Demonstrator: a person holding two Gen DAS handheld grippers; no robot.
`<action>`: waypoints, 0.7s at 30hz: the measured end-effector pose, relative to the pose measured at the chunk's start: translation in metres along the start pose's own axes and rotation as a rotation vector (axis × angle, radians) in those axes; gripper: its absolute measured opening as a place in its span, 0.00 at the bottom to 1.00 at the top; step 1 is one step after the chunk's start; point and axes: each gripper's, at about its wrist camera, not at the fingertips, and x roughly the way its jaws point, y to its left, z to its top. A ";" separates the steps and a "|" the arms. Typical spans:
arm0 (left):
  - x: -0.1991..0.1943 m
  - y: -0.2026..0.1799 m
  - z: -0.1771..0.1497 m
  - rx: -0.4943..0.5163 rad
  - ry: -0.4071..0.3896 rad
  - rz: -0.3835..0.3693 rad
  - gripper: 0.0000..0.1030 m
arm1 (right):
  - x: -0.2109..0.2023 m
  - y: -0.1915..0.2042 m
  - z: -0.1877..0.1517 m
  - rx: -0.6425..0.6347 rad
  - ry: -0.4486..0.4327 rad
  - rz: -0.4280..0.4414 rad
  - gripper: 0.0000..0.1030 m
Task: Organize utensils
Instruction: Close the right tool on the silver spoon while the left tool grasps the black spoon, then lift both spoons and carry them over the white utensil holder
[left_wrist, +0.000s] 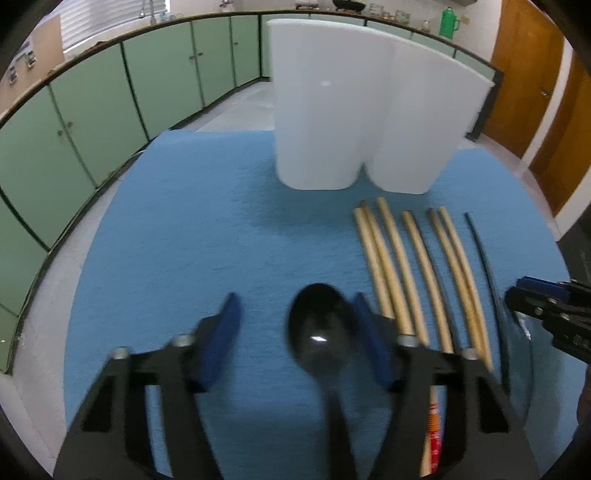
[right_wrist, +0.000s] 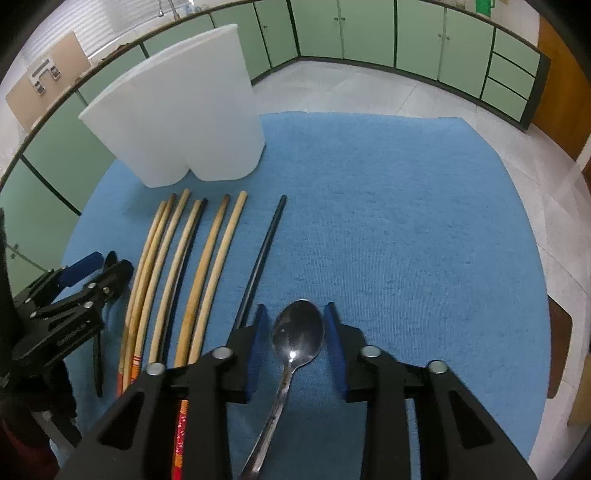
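A white two-compartment holder (left_wrist: 365, 107) stands at the back of the blue mat (left_wrist: 184, 240); it also shows in the right wrist view (right_wrist: 177, 114). Several wooden chopsticks (left_wrist: 406, 266) and a black one (left_wrist: 484, 258) lie in front of it, also seen from the right (right_wrist: 192, 266). My left gripper (left_wrist: 295, 321) is open, with a black spoon (left_wrist: 317, 332) lying between its fingers, close to the right finger. My right gripper (right_wrist: 293, 328) is open around a metal spoon (right_wrist: 297, 336) lying on the mat. The right gripper also shows at the left wrist view's right edge (left_wrist: 546, 314).
The mat covers a round table (right_wrist: 554, 258). Green cabinets (left_wrist: 92, 110) line the room behind, with a wooden door (left_wrist: 532, 74) at the right. The left gripper (right_wrist: 74, 295) sits at the left of the right wrist view, beside the chopsticks.
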 end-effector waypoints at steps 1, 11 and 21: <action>-0.001 -0.004 -0.001 0.007 -0.002 -0.010 0.36 | 0.000 0.001 0.000 -0.002 0.000 0.001 0.27; -0.049 -0.007 -0.016 0.007 -0.238 -0.068 0.33 | -0.060 0.009 -0.016 -0.065 -0.332 0.000 0.27; -0.104 -0.021 -0.022 0.046 -0.507 -0.065 0.33 | -0.104 0.019 -0.012 -0.117 -0.534 0.055 0.27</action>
